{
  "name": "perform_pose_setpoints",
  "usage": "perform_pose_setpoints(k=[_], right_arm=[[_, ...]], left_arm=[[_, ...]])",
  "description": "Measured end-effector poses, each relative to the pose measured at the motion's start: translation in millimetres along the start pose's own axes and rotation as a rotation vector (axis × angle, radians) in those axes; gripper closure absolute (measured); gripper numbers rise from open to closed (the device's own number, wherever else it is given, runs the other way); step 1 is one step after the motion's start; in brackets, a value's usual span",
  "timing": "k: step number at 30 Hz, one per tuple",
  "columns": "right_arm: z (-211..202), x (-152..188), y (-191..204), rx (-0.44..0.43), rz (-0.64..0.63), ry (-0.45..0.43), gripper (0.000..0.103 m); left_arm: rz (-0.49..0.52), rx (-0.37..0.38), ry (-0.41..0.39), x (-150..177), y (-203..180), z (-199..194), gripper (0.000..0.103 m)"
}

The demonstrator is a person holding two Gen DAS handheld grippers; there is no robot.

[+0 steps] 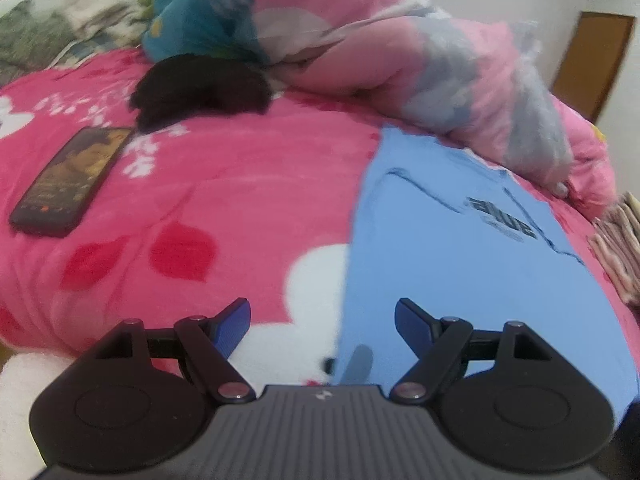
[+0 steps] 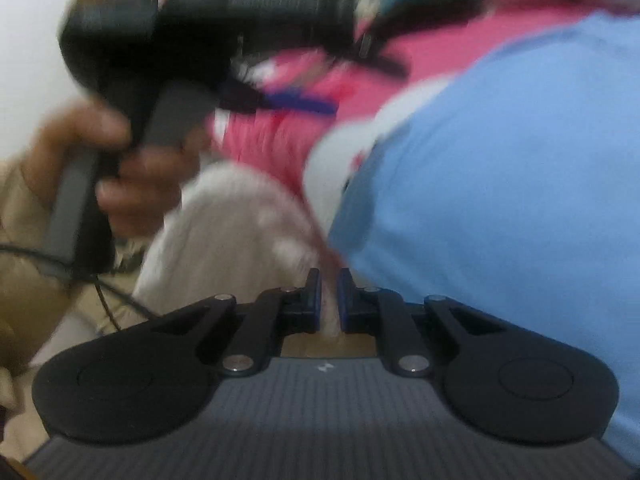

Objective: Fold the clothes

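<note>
The blue shirt (image 1: 460,272) lies flat just ahead and right of the left tongs (image 1: 322,320), its length running away from them. Their jaws stand apart and empty over its near edge. The right tongs (image 2: 329,300) are nearly together, gripping nothing, with the shirt (image 2: 500,184) to their right.

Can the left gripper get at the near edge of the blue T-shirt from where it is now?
Probably yes. The left gripper is open just above the blue T-shirt's near edge on the pink blanket, with nothing between them.

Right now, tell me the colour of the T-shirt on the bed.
Light blue T-shirt with a small dark printed logo; clearest in the left wrist view.
</note>
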State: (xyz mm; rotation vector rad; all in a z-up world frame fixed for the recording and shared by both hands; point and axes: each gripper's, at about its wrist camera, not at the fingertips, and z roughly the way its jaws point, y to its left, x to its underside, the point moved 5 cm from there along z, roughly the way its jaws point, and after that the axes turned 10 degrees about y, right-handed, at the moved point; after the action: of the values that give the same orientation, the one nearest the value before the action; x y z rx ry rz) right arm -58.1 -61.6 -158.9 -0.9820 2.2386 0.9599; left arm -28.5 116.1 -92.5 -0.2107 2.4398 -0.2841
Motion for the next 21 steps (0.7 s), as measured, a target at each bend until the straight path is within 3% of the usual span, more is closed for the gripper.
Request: perform_pose_setpoints(k=[4, 6, 11, 13, 18, 21], right_arm=[[-56, 1, -38, 0.089, 0.099, -0.162, 0.094], [-65, 16, -59, 0.14, 0.135, -0.147, 0.096], [-62, 63, -60, 0.098, 0.209, -0.065, 0.097], [-67, 78, -57, 0.111, 0.224, -0.024, 0.095], [-132, 53, -61, 0.107, 0.211, -0.238, 0.095], [-135, 60, -84, 0.079, 0.269, -0.23, 0.094]], left_arm=[[0.134, 0.045, -0.005, 19, -32, 5, 0.023], [0.2, 0.045, 0.008, 34, -48, 11, 0.025], [0.356, -0.056, -0.015, 63, -66, 18, 0.029], [0.371, -0.064, -0.019, 67, -66, 15, 0.031], [0.333, -0.056, -0.024, 67, -58, 9, 0.045], [0.314, -0.053, -0.028, 65, -56, 9, 0.047]])
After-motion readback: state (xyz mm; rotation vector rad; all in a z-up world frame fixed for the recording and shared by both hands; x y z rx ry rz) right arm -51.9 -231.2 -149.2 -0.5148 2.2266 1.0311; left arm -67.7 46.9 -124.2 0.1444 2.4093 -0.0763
